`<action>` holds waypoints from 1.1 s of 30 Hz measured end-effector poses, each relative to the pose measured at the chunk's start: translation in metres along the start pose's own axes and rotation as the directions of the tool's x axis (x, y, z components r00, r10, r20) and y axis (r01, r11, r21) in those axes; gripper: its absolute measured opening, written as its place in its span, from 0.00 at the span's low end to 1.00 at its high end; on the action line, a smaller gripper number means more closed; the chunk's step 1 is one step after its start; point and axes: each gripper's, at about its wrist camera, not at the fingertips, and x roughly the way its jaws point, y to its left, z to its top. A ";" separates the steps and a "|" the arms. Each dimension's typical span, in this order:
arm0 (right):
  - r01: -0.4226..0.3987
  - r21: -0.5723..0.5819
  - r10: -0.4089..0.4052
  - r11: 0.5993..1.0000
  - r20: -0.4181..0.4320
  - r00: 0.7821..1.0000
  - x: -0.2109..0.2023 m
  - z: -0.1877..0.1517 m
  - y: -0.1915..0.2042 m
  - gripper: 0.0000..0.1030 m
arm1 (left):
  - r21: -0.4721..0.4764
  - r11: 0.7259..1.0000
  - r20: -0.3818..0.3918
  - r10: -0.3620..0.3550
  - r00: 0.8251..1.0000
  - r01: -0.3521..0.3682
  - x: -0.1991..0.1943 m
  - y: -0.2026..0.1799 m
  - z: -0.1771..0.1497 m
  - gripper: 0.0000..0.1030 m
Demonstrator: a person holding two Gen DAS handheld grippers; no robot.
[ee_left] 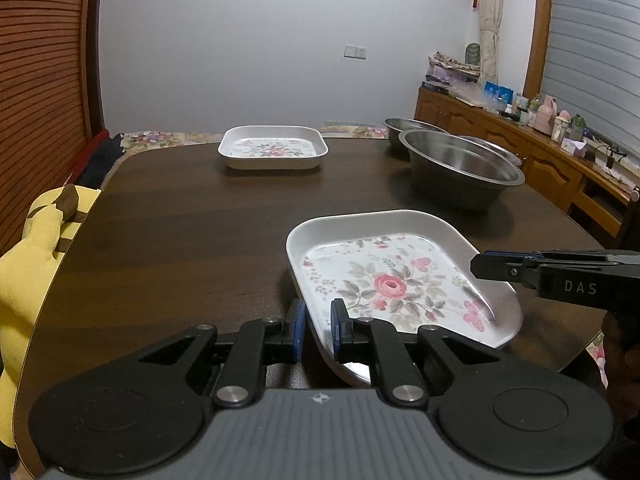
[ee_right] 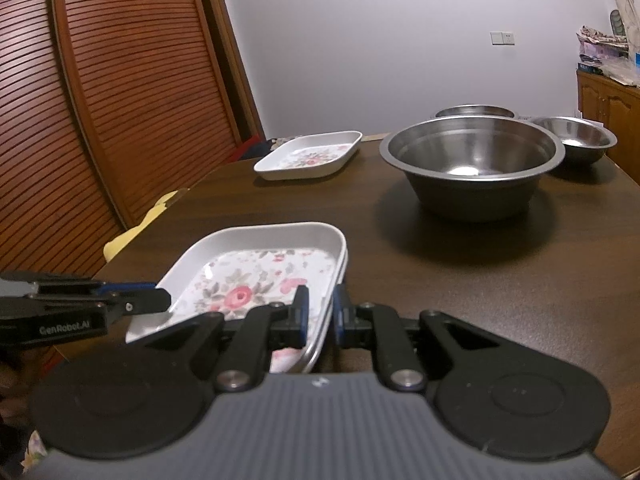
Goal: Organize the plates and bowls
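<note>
Near plate (ee_left: 400, 280): white, rectangular, rose print inside; lifted and tilted above the near part of the desk (ee_left: 180, 220), toward its 5 o'clock corner.

Left gripper (ee_left: 318, 328): jaws clenched on the plate's near-left rim, blue pads either side of the wall.

Right gripper (ee_right: 320, 312): jaws clenched on the plate's right rim; seen from the left camera, it reaches in at 3 o'clock.

Desk: dark brown wood, rounded corners.

Large steel bowl (ee_right: 472, 160): upright on the desk at 1 o'clock from the near plate, well apart.

Far plate (ee_left: 274, 147): same pattern, flat on the desk at 11 o'clock near the far edge.

Two smaller steel bowls: one (ee_right: 574, 136) at 3 o'clock of the large bowl, one (ee_right: 474, 111) behind it.

Yellow plush (ee_left: 36, 260): beside the desk's left edge, 9 o'clock.

Sideboard (ee_left: 520, 144): along the right wall, cluttered top.
</note>
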 end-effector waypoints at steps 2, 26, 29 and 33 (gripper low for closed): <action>0.001 -0.001 -0.001 1.000 0.000 1.000 0.000 0.000 0.001 0.14 | 0.000 1.000 0.000 0.000 1.000 0.000 0.000 0.000 0.000 0.12; -0.018 0.019 0.018 1.000 0.008 1.000 -0.006 0.006 -0.002 0.14 | -0.023 1.000 0.029 -0.001 1.000 0.001 -0.006 0.008 0.007 0.12; -0.018 0.008 0.017 1.000 0.020 1.000 -0.013 0.013 0.000 0.14 | -0.014 1.000 0.046 0.010 0.999 -0.010 -0.013 0.011 0.015 0.12; -0.013 -0.025 0.014 1.000 0.044 0.999 -0.022 0.023 0.003 0.14 | -0.003 1.000 0.069 0.025 0.997 -0.025 -0.020 0.016 0.027 0.12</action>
